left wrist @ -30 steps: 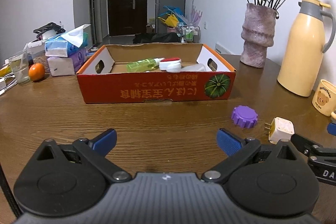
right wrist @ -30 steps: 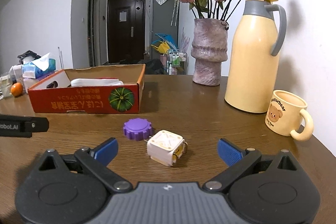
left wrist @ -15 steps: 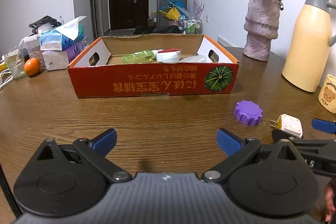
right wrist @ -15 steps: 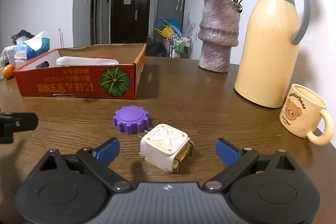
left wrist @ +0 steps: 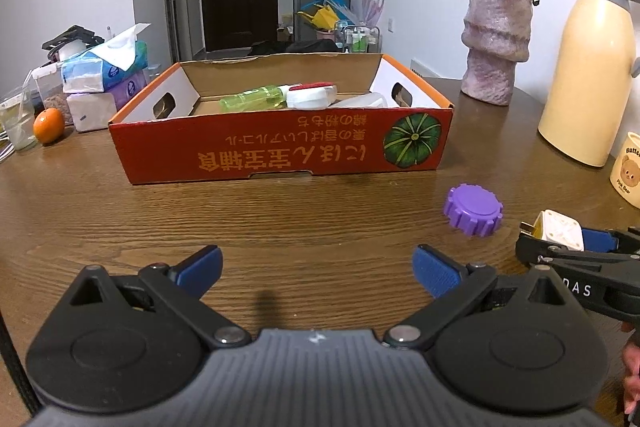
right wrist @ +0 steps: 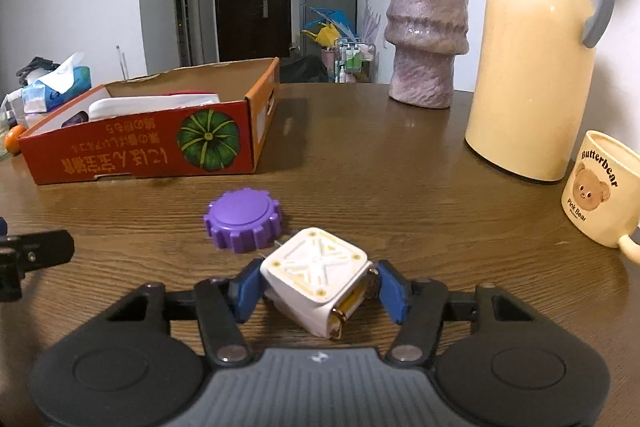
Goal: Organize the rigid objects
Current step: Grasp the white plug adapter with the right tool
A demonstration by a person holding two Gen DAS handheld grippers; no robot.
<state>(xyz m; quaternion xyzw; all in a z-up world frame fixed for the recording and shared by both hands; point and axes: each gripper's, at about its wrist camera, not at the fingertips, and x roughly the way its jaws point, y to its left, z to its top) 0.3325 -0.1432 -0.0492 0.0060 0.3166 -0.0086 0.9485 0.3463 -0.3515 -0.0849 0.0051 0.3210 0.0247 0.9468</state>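
Note:
A white cube-shaped plug adapter lies on the wooden table. My right gripper has its jaws closing on the adapter, and both blue pads touch its sides. A purple ridged cap lies just beyond it to the left. Behind stands the orange cardboard box, which holds a green bottle and white items. In the left wrist view my left gripper is open over bare wood, with the cap, the adapter and the right gripper to its right.
A cream thermos, a bear mug and a stone vase with flowers stand at the right. Tissue boxes, an orange and a glass sit at the far left.
My right gripper moved forward and down around the adapter, and its jaws went from wide apart to touching the adapter's sides. The left gripper drifted slightly towards the box.

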